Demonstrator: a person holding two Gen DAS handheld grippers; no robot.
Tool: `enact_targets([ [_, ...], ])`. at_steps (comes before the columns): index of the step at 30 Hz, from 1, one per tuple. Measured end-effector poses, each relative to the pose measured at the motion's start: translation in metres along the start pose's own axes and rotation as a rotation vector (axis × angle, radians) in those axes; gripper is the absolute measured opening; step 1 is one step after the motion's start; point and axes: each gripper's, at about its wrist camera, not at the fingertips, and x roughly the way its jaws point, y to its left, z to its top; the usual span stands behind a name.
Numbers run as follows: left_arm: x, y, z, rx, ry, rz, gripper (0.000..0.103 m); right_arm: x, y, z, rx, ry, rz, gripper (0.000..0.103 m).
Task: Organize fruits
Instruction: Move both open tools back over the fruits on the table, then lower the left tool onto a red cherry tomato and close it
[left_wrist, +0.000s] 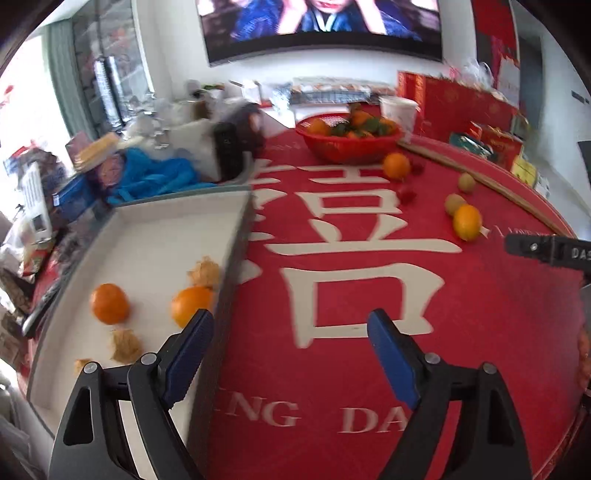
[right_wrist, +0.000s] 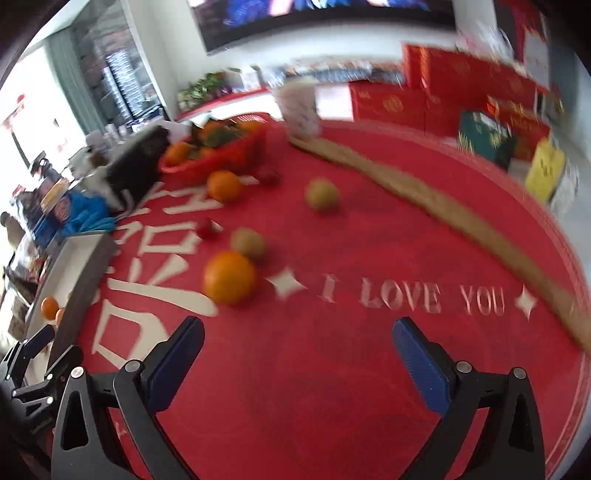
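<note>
Red cloth with big white characters covers the round counter under me, cluttered shelves and a wall screen behind it. Nearest, my left gripper hangs over the cloth beside the tray's near right wall, jaws wide apart, nothing between them; my right gripper hovers over bare cloth near the "I LOVE YOU" lettering, jaws spread just as wide and empty. On the near left sits the white tray, holding two oranges and three papery husked fruits. I judge the sorting begun but well short of done. Loose on the cloth just beyond my right jaws lies one orange, touching a greenish-brown fruit; farther off sit a second such fruit, another orange, and two small red fruits. That leaves six pieces still out. At the far side stands the red basket, heaped with leafy oranges too jumbled to count.
</note>
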Motion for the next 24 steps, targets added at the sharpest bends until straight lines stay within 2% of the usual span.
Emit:
enact_targets([
  [2, 0.004, -0.009, 0.007, 0.005, 0.027, -0.039, 0.088, 0.004, -0.009, 0.0, -0.005, 0.028, 0.012, 0.103],
  [5, 0.01, -0.036, 0.024, 0.073, 0.045, -0.033, 0.088, 0.002, -0.014, -0.002, -0.053, 0.024, -0.076, 0.103],
  [6, 0.013, -0.042, 0.03, 0.087, 0.047, -0.034, 0.088, 0.006, -0.019, -0.003, -0.062, 0.047, -0.103, 0.103],
  [12, 0.058, -0.081, 0.078, 0.121, 0.133, -0.127, 0.088, 0.005, -0.033, -0.011, -0.114, 0.066, -0.189, 0.103],
  [16, 0.088, -0.099, 0.095, 0.097, 0.167, -0.165, 0.088, 0.002, -0.036, -0.013, -0.124, 0.066, -0.19, 0.103],
  [24, 0.119, -0.124, 0.114, 0.067, 0.179, -0.166, 0.089, 0.003, -0.033, -0.012, -0.125, 0.079, -0.192, 0.103],
])
